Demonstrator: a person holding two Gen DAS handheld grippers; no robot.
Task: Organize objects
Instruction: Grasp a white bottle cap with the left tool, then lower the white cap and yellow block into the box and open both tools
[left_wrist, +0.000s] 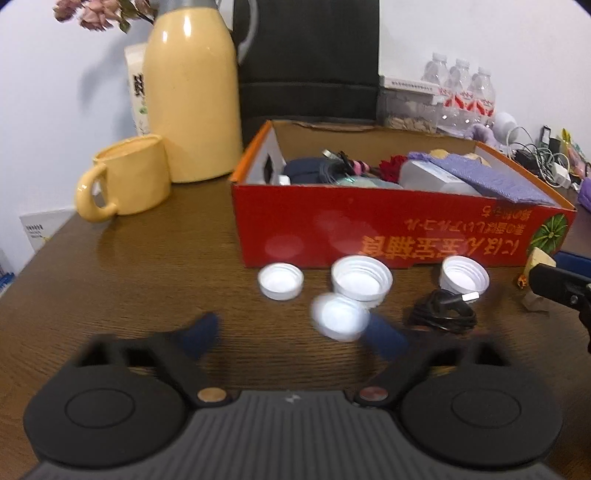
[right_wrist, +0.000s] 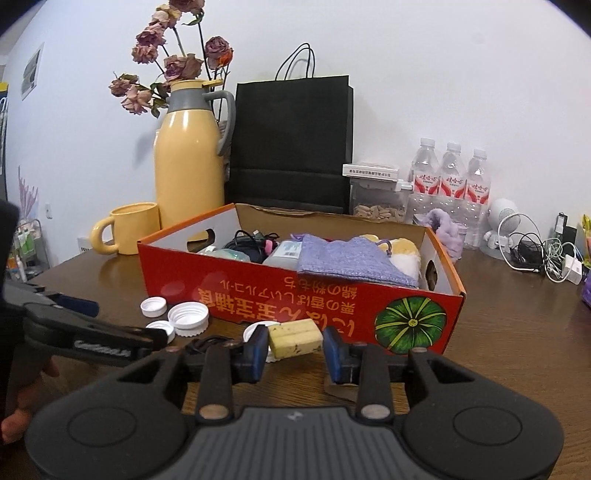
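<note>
1. Yellow sponge block (right_wrist: 294, 338) is pinched between the right gripper (right_wrist: 295, 349) fingers.
2. Left gripper (left_wrist: 299, 334) fingers are spread; a blurred white cap (left_wrist: 340, 320) seems loose between them.
3. Beyond the fingers, the red box (right_wrist: 258, 299) holds a purple pouch (right_wrist: 351, 260) and cables (right_wrist: 247, 240).

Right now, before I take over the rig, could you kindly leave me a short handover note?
Left claw: open, with a small white cap between its fingers, not pinched.
Right claw: shut on a yellow block, just in front of the red box.
On the table before the box: three other caps and a black cable.
Done: the box already holds several items.
Left: block, caps and cable are all outside the box.
</note>
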